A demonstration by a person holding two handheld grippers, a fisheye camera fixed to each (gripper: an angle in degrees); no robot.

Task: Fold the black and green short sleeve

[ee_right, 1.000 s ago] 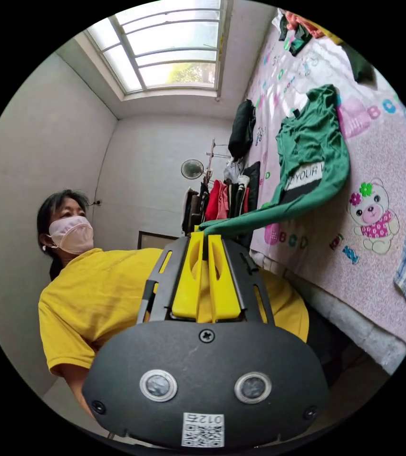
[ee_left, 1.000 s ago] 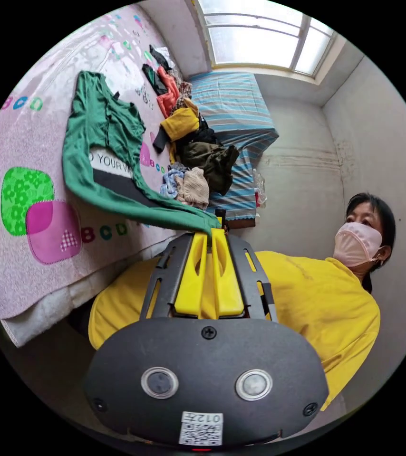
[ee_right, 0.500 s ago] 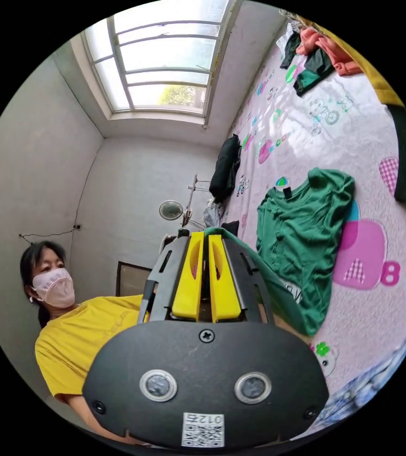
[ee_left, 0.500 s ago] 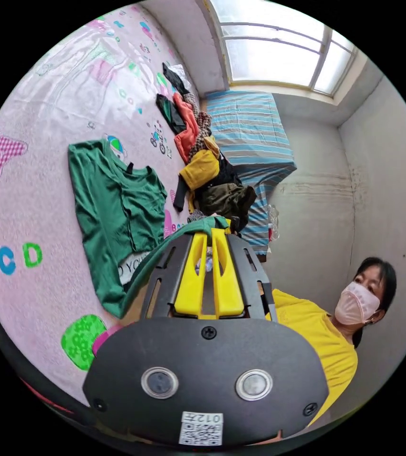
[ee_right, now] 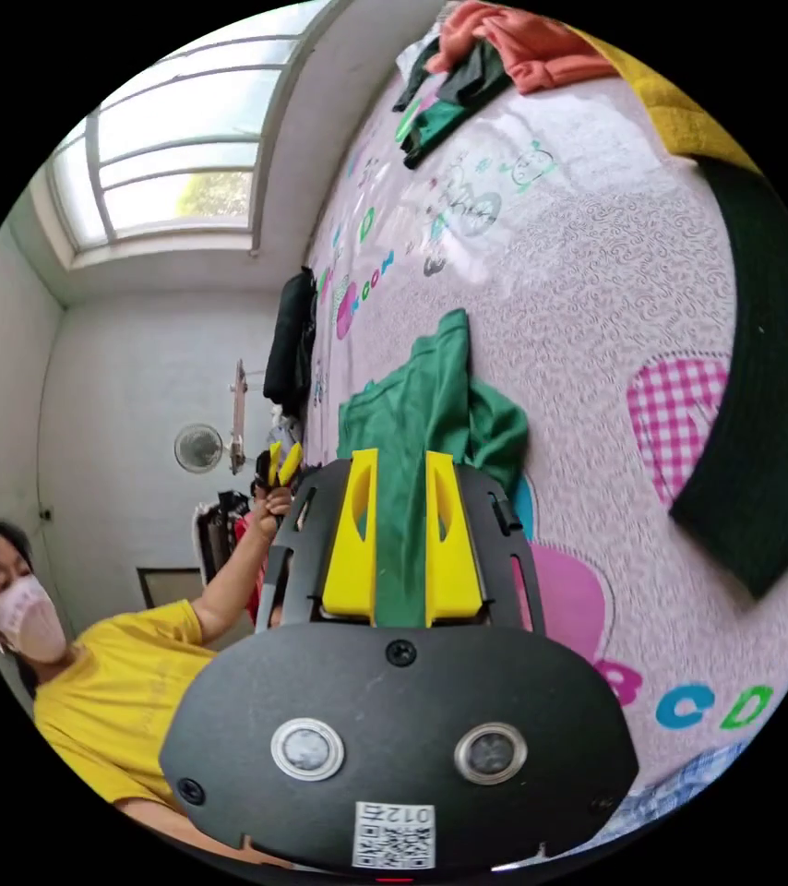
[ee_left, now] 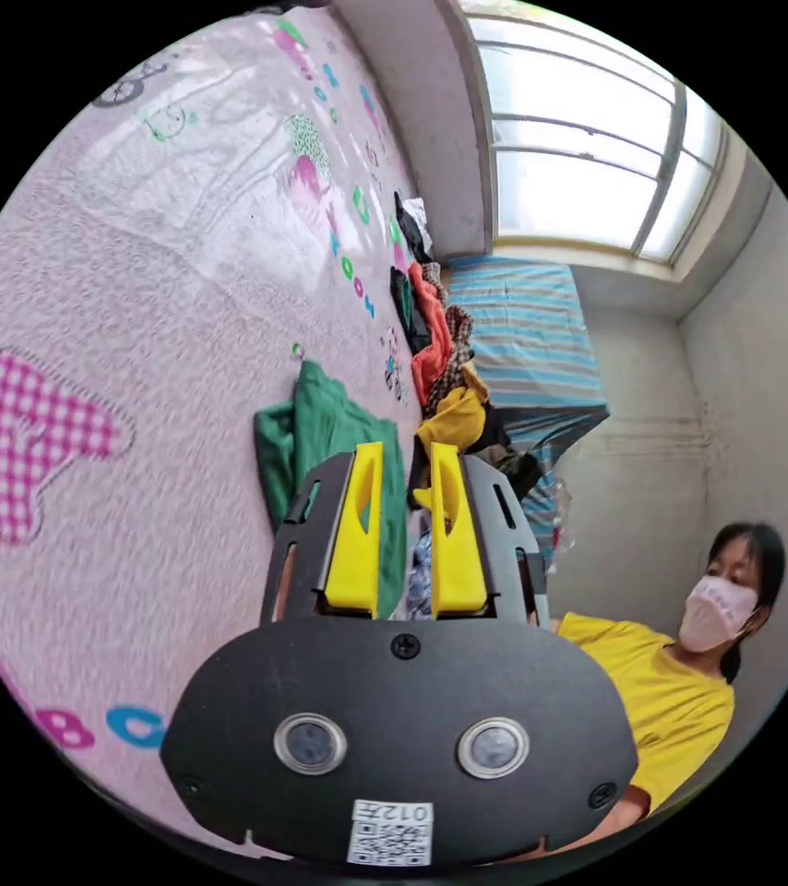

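In the left gripper view the left gripper (ee_left: 406,461) sits at frame centre with its yellow jaws spread apart and nothing between them, and the green shirt (ee_left: 329,443) lies bunched on the pink sheet (ee_left: 136,305) just above and left of the jaws, with a clothes pile (ee_left: 440,369) to its right. In the right gripper view the right gripper (ee_right: 403,466) is likewise parted at centre, the shirt (ee_right: 422,406) lying folded on the sheet (ee_right: 597,305) behind the gap, untouched as far as shows. The left gripper (ee_right: 279,461) appears at centre left, held up by a person (ee_right: 108,674) in yellow at lower left.
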